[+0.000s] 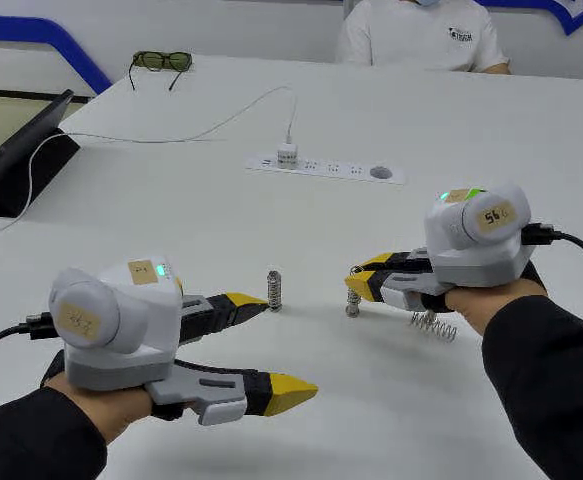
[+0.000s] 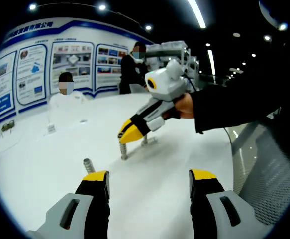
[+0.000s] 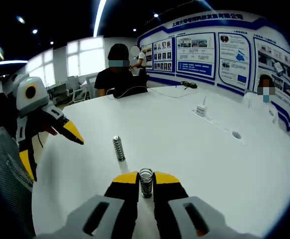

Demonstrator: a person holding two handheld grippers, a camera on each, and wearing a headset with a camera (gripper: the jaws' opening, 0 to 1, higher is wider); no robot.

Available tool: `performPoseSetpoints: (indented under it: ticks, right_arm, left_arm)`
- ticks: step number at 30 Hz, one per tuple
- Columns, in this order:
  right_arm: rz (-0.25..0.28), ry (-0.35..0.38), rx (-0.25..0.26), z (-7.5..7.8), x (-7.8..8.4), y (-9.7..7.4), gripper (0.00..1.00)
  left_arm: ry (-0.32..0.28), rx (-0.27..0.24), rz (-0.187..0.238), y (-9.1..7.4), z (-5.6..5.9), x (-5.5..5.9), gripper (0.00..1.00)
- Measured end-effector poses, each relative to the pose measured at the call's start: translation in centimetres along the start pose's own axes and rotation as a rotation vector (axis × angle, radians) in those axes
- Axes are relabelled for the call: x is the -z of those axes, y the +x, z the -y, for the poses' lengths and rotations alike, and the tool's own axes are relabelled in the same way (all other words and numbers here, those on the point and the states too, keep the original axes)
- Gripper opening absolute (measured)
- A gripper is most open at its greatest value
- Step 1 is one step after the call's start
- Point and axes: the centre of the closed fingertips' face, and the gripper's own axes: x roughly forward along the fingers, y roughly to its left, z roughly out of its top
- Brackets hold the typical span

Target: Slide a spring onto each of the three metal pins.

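Nearest the person, the left gripper (image 1: 269, 345) sits low over the table (image 1: 171, 220), jaws wide apart w/ nothing btw them. It's prob. on standby, tips aimed at the work so it can steady a pin if needed. Its own view has both yellow tips apart over bare tabletop.

Next out, a loose spring (image 1: 432, 325) lies on its side just beside the right hand. It's in easy reach and reads as stock for a later pin.

The right gripper (image 1: 355, 290) is tipped down, jaws together and clamped on a held spring (image 3: 145, 180) near its upper end. That spring stands upright w/ its foot on the table. It looks like it's being seated over a pin, but coils + jaws hide the shaft, so can't confirm. Gripping high leaves the lower end free to travel down.

Just beside it, toward the left gripper and apart from both, a sprung pin (image 1: 274, 290) stands upright. That's one done, by the look. Third pin: can't tell where.

Far side: power strip (image 1: 326, 168) w/ charger + cable, glasses (image 1: 161, 62), a tablet (image 1: 21, 155), a seated person (image 1: 421, 35).
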Motion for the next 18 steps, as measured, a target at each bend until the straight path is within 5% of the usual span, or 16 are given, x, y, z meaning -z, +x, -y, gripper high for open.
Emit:
performPoseSetpoints:
  ticks: [18]
  right_arm:
    - [-0.047, -0.008, 0.01, 0.1, 1.5, 0.6, 0.13]
  left_arm:
    - [0.001, 0.004, -0.004, 0.1, 0.2, -0.1, 0.65]
